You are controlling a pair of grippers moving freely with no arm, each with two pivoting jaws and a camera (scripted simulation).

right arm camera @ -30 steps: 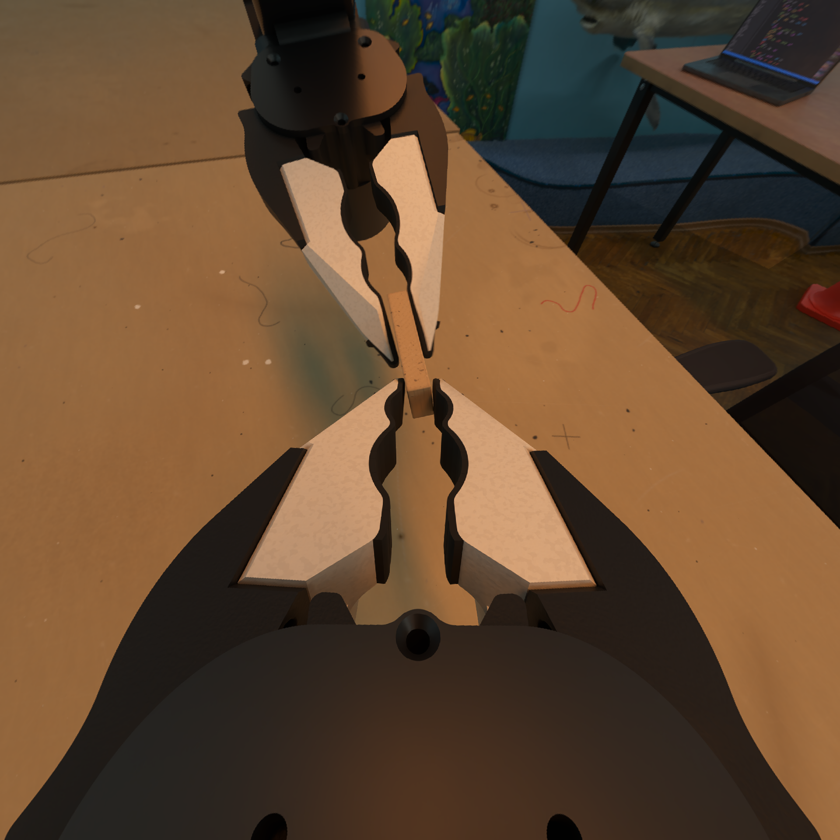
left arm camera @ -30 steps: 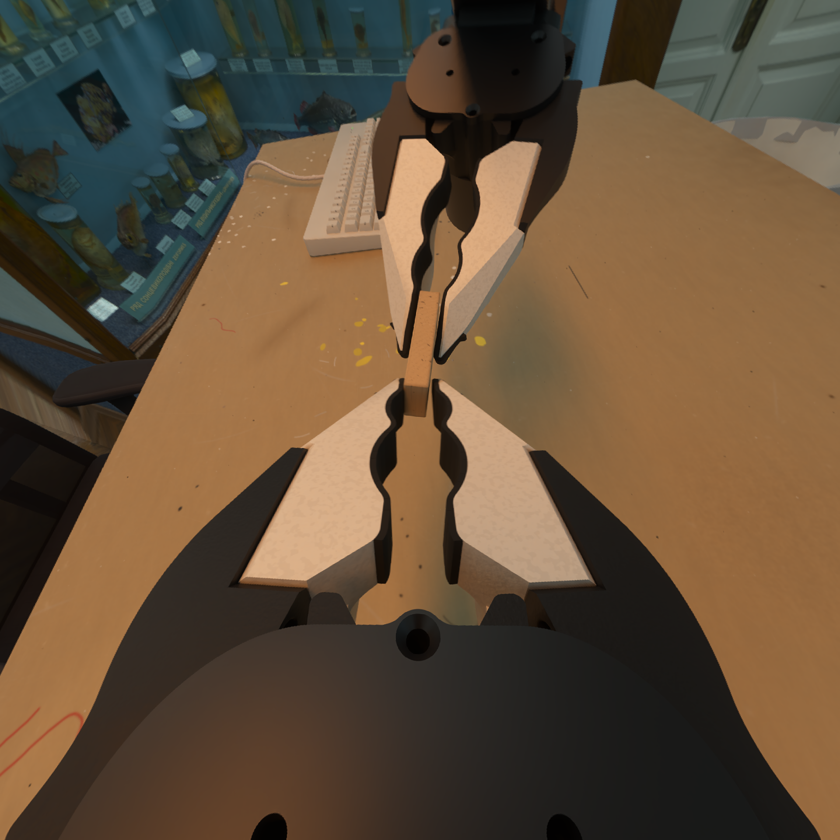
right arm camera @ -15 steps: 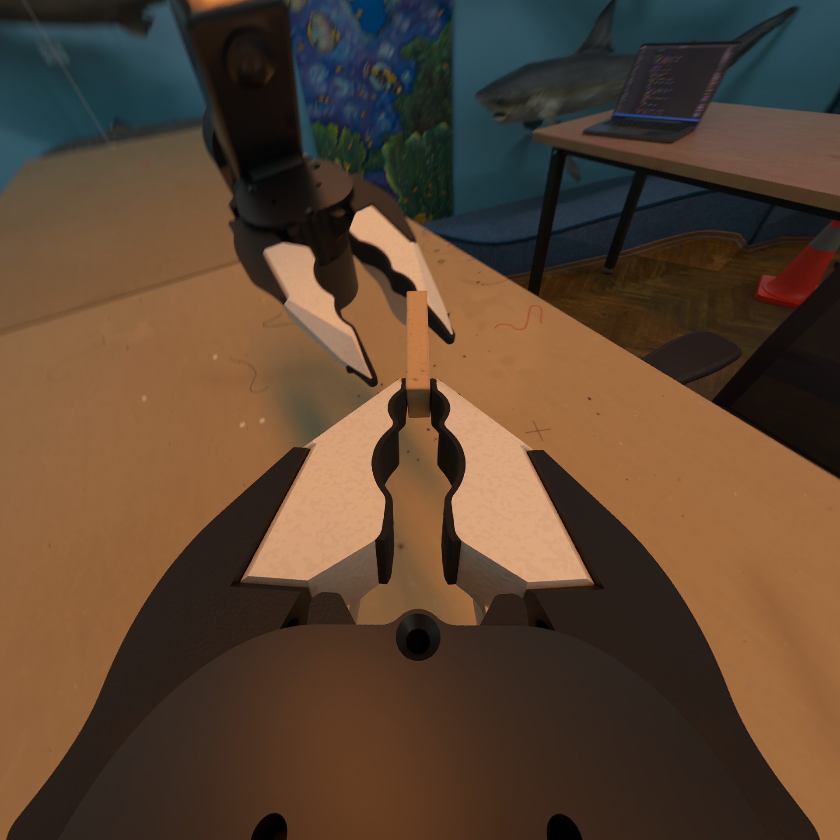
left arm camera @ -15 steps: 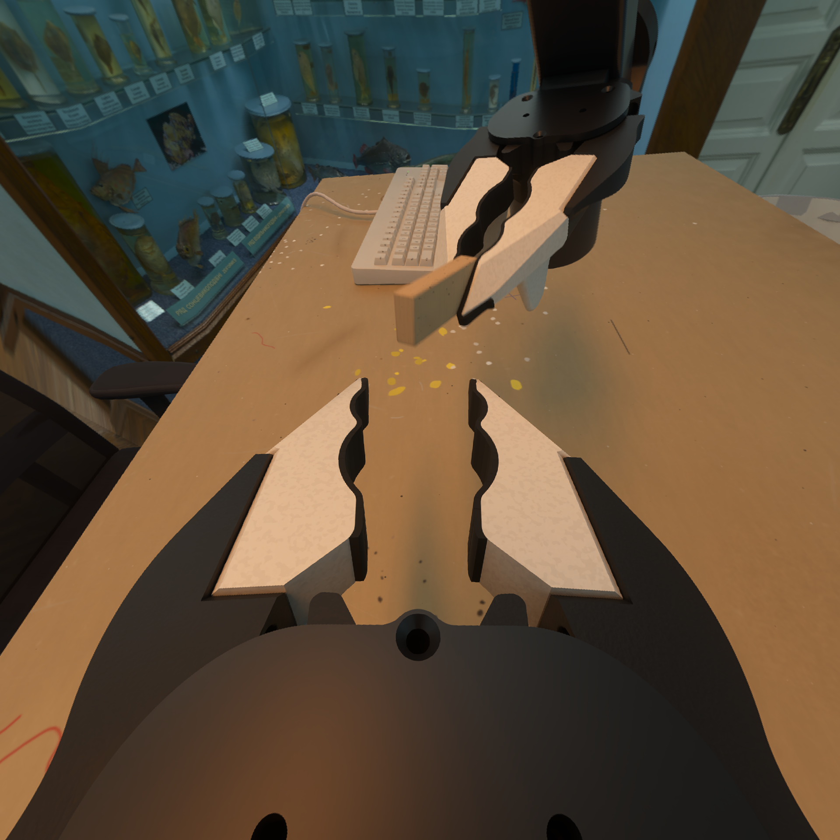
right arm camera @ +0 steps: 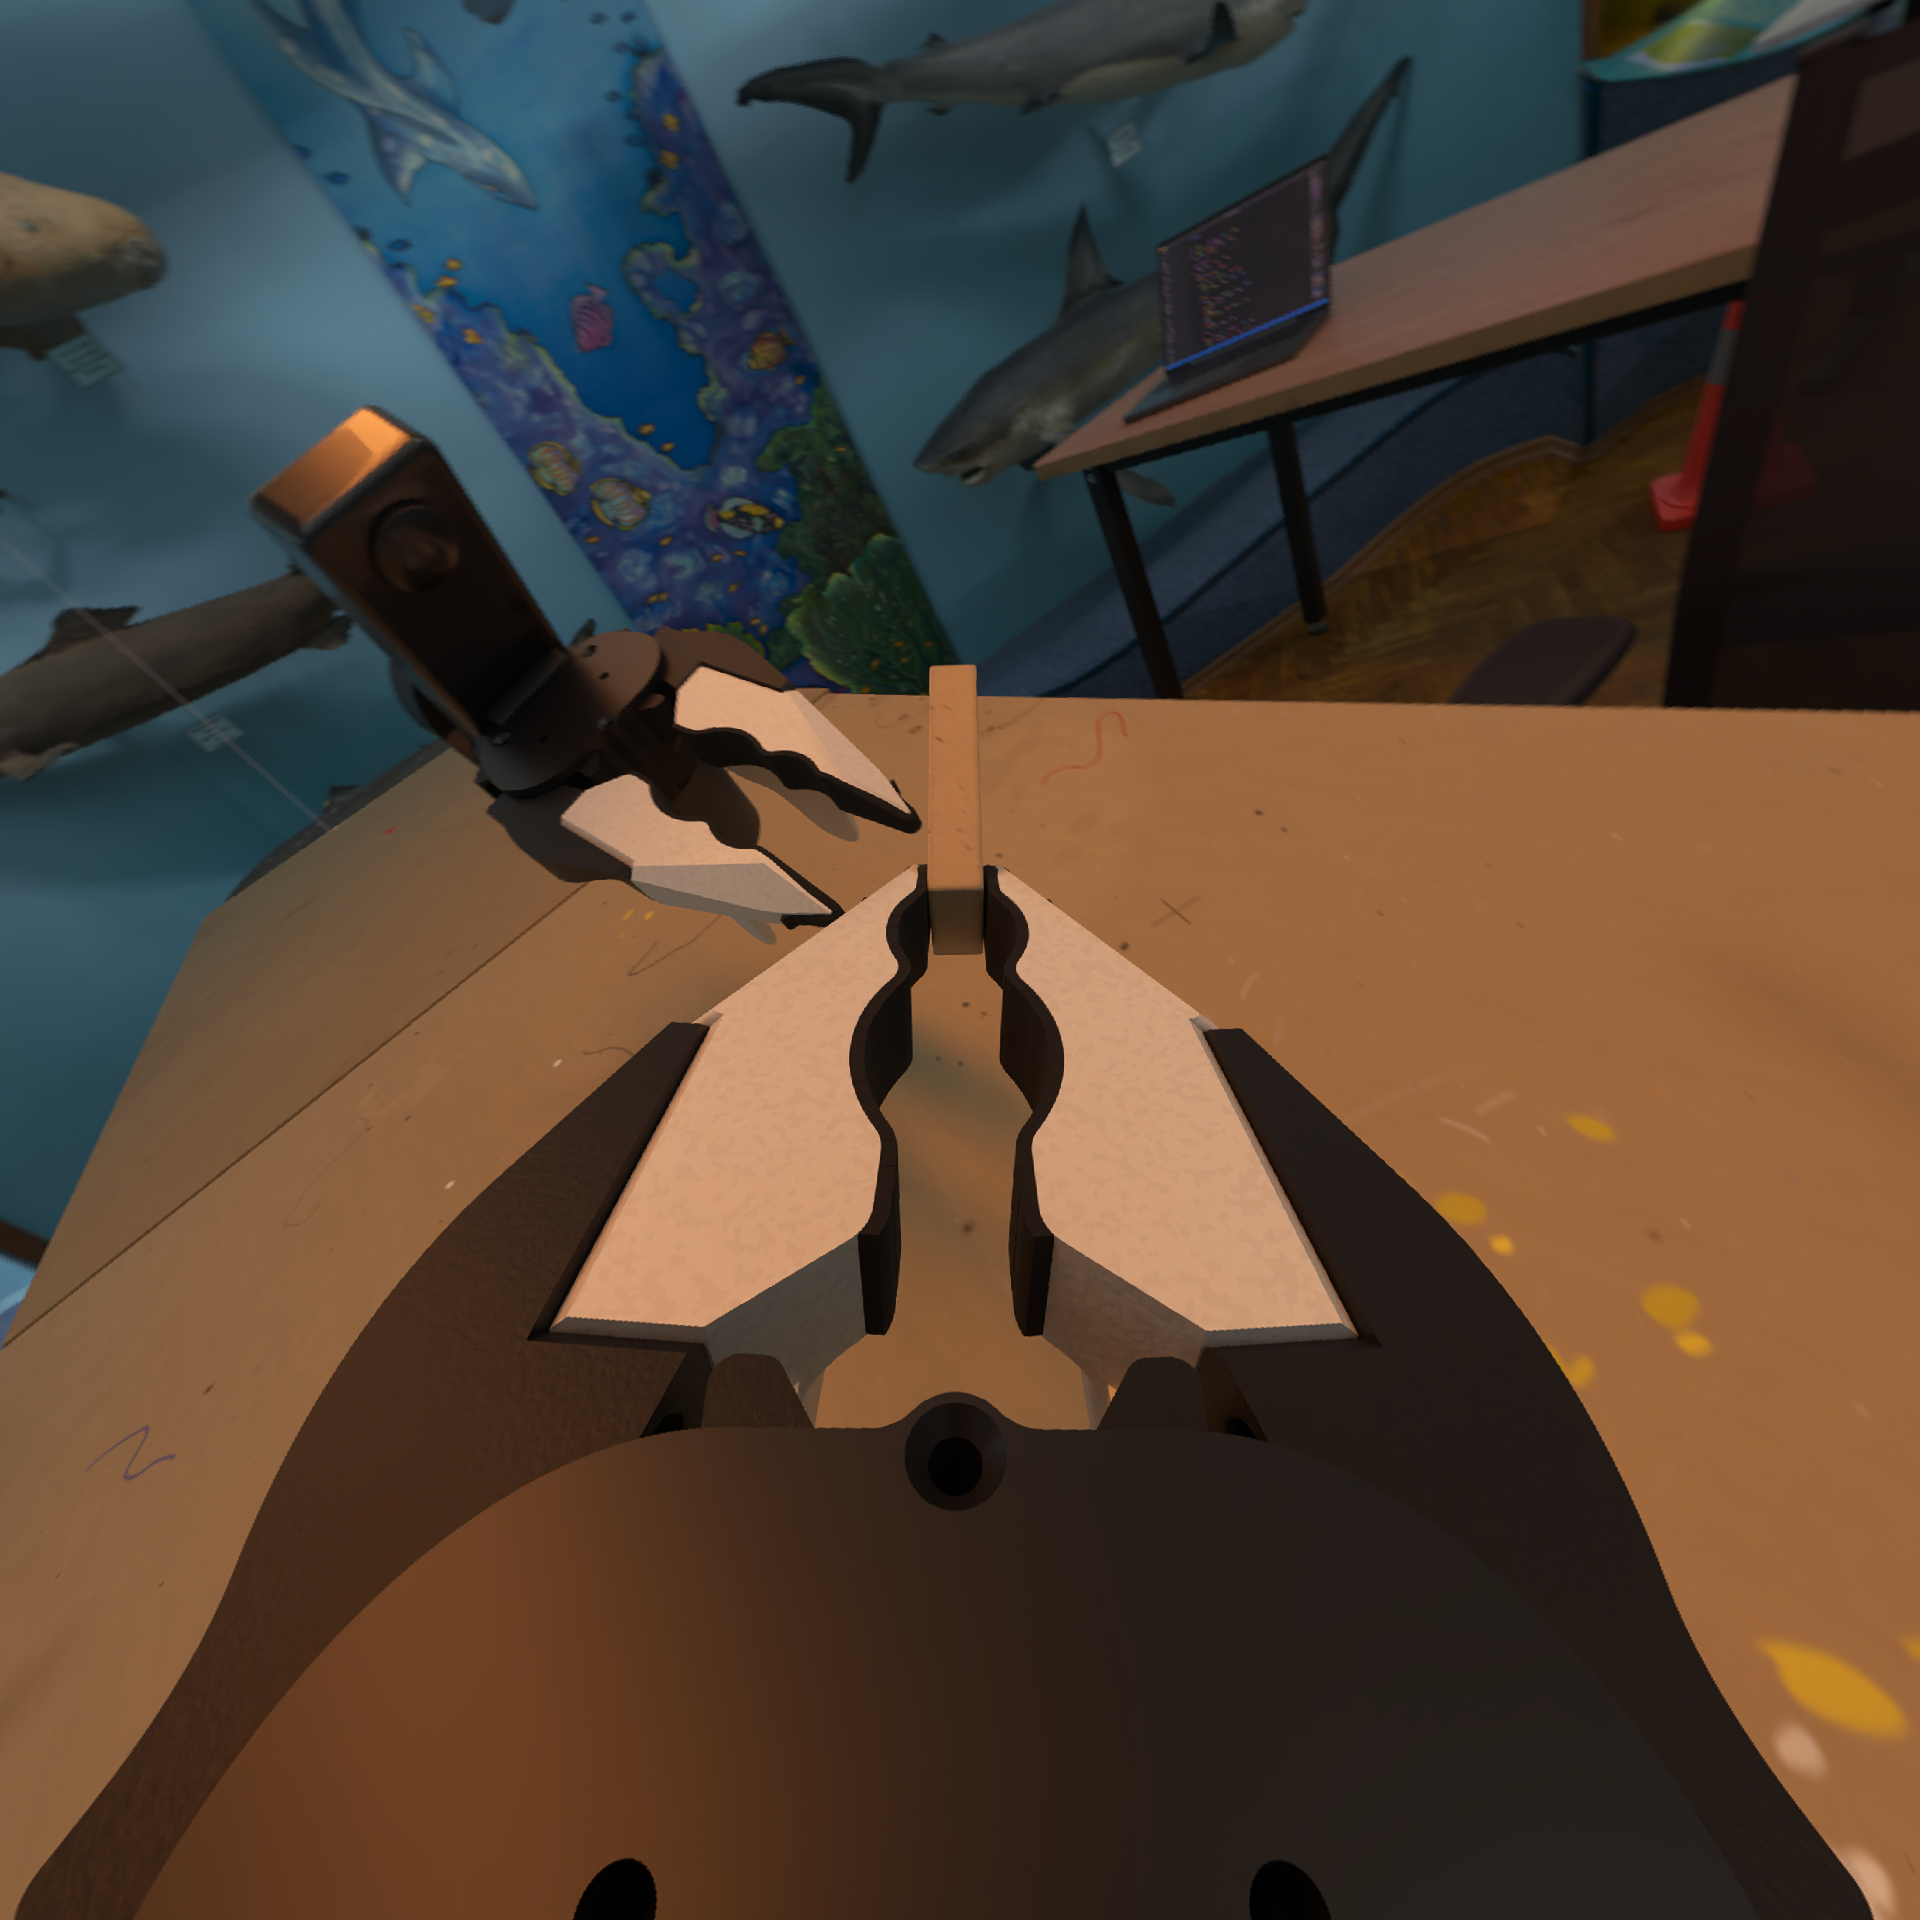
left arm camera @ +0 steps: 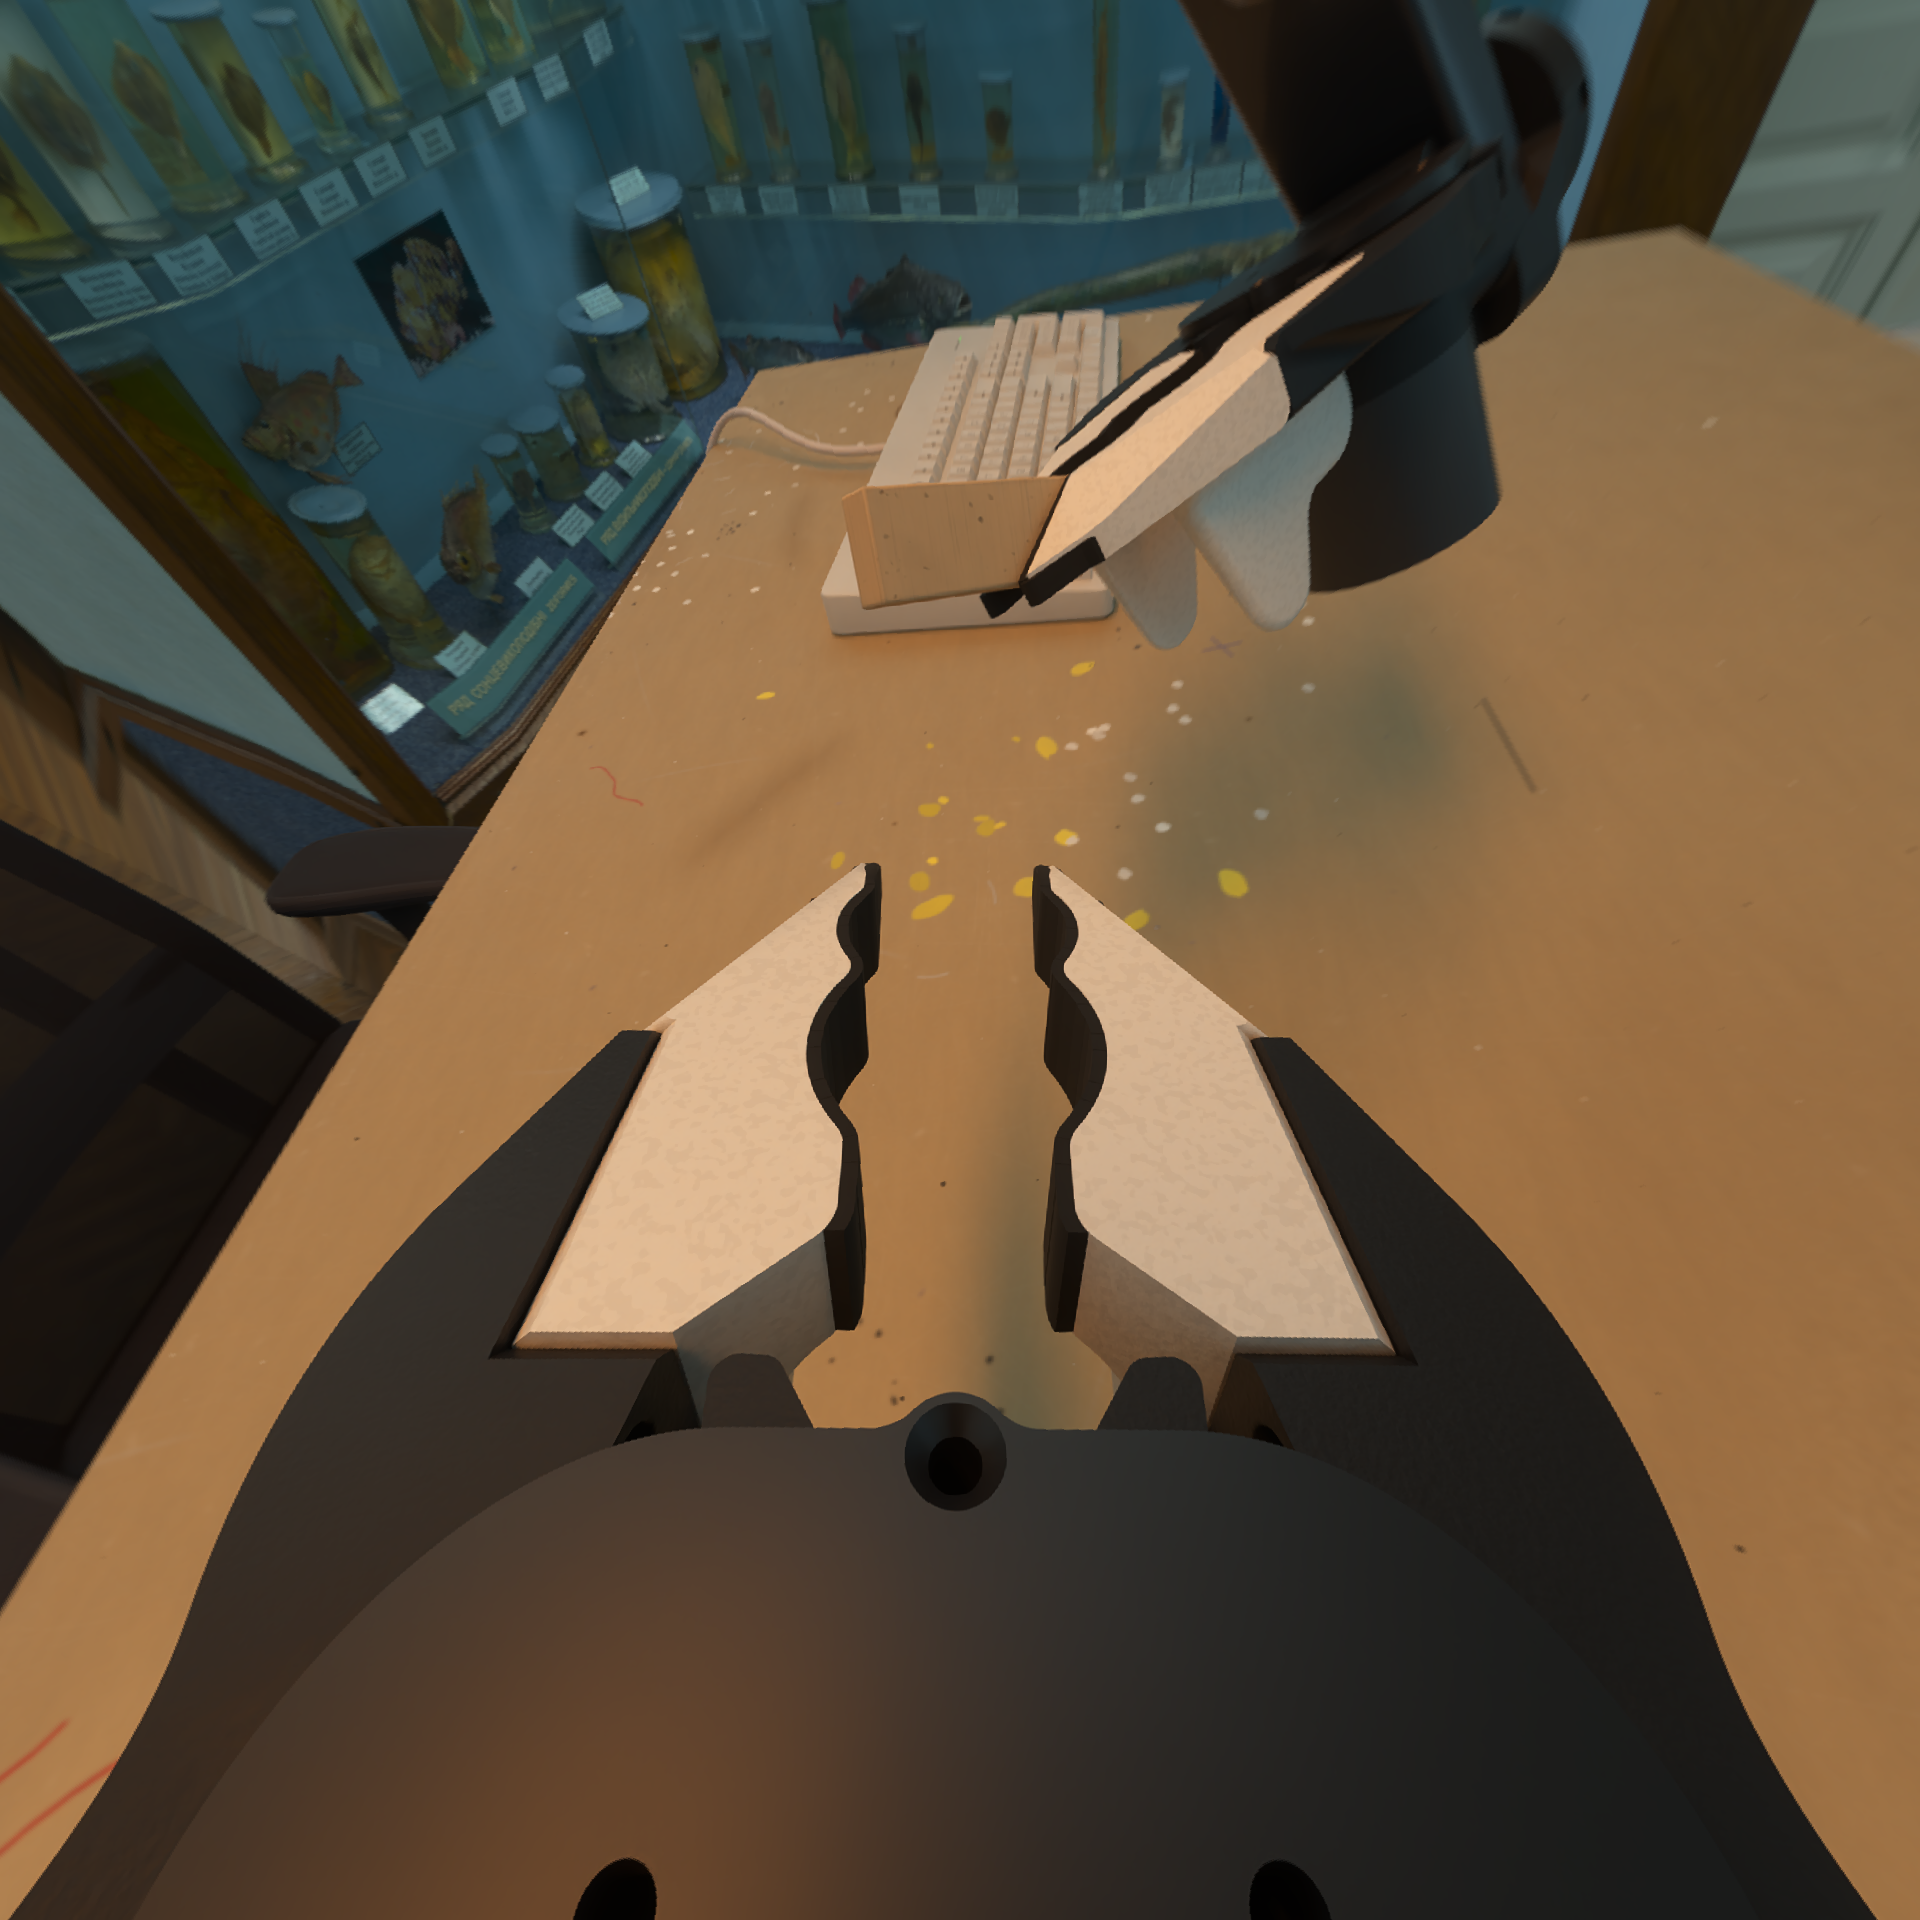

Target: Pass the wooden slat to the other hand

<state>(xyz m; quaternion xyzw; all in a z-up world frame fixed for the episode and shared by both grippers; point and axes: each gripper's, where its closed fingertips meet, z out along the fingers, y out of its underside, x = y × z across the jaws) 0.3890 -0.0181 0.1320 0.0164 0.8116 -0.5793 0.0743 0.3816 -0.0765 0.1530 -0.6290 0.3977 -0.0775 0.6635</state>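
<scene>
The wooden slat (right arm camera: pixel 954 790) is a short light-brown strip held at its near end between the tips of my right gripper (right arm camera: pixel 954 883), which is shut on it. The slat points forward, above the brown table (right arm camera: pixel 1455 935). In the left wrist view the slat (left arm camera: pixel 945 540) shows broadside at the upper right, in the right gripper (left arm camera: pixel 1023 592), in front of the keyboard. My left gripper (left arm camera: pixel 956 878) is open and empty above the table (left arm camera: pixel 1455 1039). It also shows in the right wrist view (right arm camera: pixel 873 871), left of the slat and apart from it.
A beige keyboard (left arm camera: pixel 997 395) lies at the table's far end. The table's left edge runs close by, with a dark chair (left arm camera: pixel 364 868) beyond it. A second table with a laptop (right arm camera: pixel 1236 301) stands off to the right. Yellow and white paint specks mark the tabletop.
A second ago both grippers held the slat. The left gripper opened and let go. The right gripper carried the slat up and away, turning, and the two grippers moved apart.
</scene>
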